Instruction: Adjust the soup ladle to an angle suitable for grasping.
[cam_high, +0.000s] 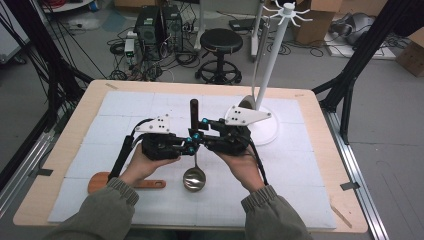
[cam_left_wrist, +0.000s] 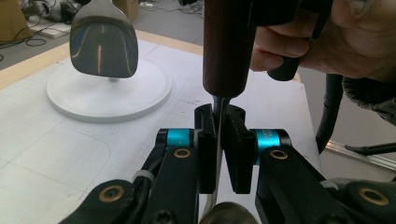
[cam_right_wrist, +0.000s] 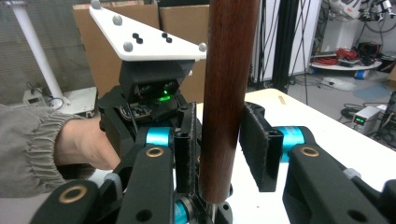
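A ladle with a dark wooden handle (cam_high: 194, 107) and a steel bowl (cam_high: 194, 179) stands nearly upright over the middle of the white mat, bowl end down. My left gripper (cam_high: 191, 145) is shut on the thin metal shaft (cam_left_wrist: 218, 105) just below the wooden handle (cam_left_wrist: 226, 46); its pads (cam_left_wrist: 240, 144) pinch the shaft. My right gripper (cam_high: 199, 127) comes in from the right, higher up. Its pads (cam_right_wrist: 257, 144) sit against both sides of the wooden handle (cam_right_wrist: 229, 93). The left gripper's body (cam_right_wrist: 149, 88) faces it close by.
A white utensil rack stands at the back right on a round base (cam_high: 267, 134), with a metal spatula blade (cam_left_wrist: 103, 42) by its foot. A wooden spatula (cam_high: 125, 183) lies on the mat at the front left. The mat (cam_high: 300, 190) covers a wooden table.
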